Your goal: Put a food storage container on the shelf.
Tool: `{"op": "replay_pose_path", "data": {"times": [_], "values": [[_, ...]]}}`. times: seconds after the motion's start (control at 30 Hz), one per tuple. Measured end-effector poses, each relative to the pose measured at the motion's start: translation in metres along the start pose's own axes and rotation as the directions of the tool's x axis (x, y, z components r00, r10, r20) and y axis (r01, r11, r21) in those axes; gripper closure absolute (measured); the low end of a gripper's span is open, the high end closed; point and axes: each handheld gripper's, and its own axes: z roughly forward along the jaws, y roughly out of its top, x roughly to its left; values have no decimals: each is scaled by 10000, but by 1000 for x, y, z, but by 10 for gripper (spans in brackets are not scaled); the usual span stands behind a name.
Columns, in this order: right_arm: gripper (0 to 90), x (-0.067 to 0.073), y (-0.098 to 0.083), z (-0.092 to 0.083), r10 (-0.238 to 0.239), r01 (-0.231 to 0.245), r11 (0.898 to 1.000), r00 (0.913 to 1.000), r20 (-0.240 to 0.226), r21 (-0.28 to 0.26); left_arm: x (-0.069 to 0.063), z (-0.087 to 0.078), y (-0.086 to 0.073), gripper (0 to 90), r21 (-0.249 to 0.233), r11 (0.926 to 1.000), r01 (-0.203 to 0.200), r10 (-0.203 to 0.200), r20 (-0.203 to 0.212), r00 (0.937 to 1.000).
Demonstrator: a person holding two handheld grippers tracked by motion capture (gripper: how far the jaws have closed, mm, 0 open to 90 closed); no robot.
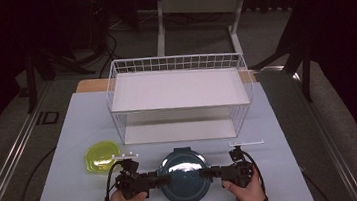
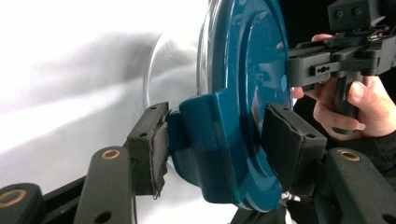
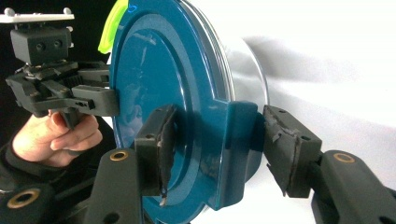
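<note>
Both tongs, left tongs (image 1: pixel 153 179) and right tongs (image 1: pixel 207 173), clamp the teal-lidded container's (image 1: pixel 183 175) opposite side latches.

1. This looks like a lab or recording studio set up for manipulation trials, not a home.
2. Black curtains (image 1: pixel 346 37) close off the dark background along the top and right of the high view.
3. A flat white worktop (image 1: pixel 75 141) fills the centre, standing on grey carpet (image 1: pixel 0 144).
4. Black stand legs (image 1: pixel 33 75) rise at upper left, with loose cables (image 1: pixel 106 50) on the floor.
5. A metal floor rail (image 1: pixel 7 163) runs along the left edge.
6. A white adjustable desk frame (image 1: pixel 196 3) stands at top centre.
</note>
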Motion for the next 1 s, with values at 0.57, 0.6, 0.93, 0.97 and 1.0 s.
{"op": "replay_pose_path", "data": {"times": [0.57,0.6,0.93,0.97,1.0], "values": [[456,22,1,-16,-1209,1224,9899,9923,255,-714,-20,-11,8,462,-598,9972,-443,434,-155,9989],[457,23,2,-17,-1215,1230,9896,9923,245,-745,-21,-12,10,462,-576,9972,-486,478,-147,9987],[457,42,18,-35,-1565,1584,9795,9874,245,-1245,-40,-28,33,473,-1031,9914,-803,802,-55,9968],[457,44,20,-37,-1597,1618,9781,9868,268,-1306,-42,-30,36,473,-1062,9907,-851,853,-32,9964],[457,46,22,-39,-1630,1652,9770,9863,269,-1347,-43,-31,39,475,-1107,9901,-859,863,-10,9963]]}}
